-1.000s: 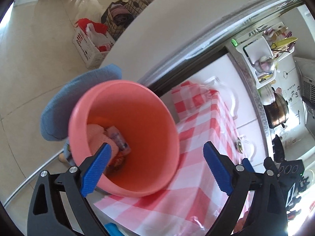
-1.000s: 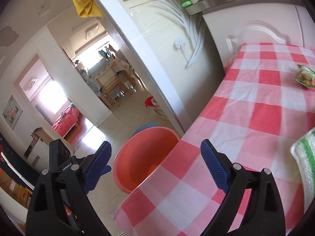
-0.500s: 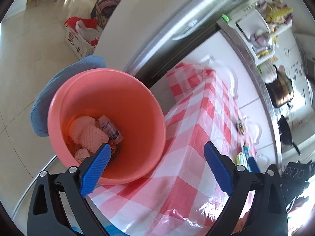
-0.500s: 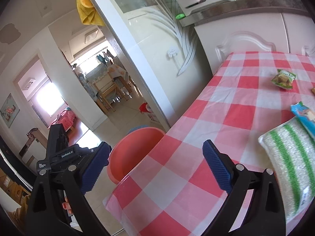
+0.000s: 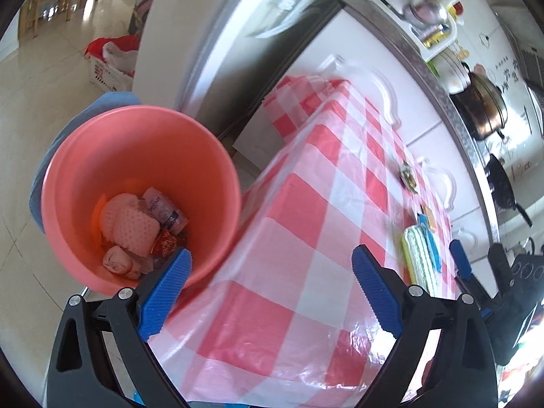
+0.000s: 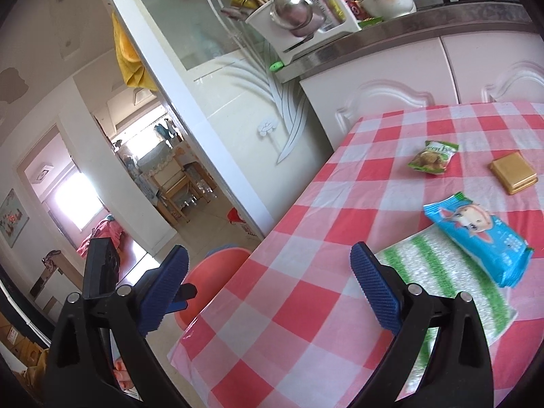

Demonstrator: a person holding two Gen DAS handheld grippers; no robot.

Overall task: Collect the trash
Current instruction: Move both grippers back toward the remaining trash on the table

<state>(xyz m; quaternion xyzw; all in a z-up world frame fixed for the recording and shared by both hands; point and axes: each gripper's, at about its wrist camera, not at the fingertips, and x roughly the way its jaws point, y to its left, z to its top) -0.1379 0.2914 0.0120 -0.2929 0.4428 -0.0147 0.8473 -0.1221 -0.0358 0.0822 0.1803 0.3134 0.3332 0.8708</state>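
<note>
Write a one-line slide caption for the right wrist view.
Open right gripper over the checked tablecloth, facing a blue wrapper, green snack packet and gold box; pink bin below.

Bright daylight in both views. Strong fisheye bending, black vignette at corners. Left wrist view: motion blur on the checked tablecloth [image 5: 306,238] beyond the fingertips, glare blowout far right of the right finger. Right wrist view: sharper, blown-out window [image 6: 73,200] above the left finger, soft shadows under fingers.
</note>
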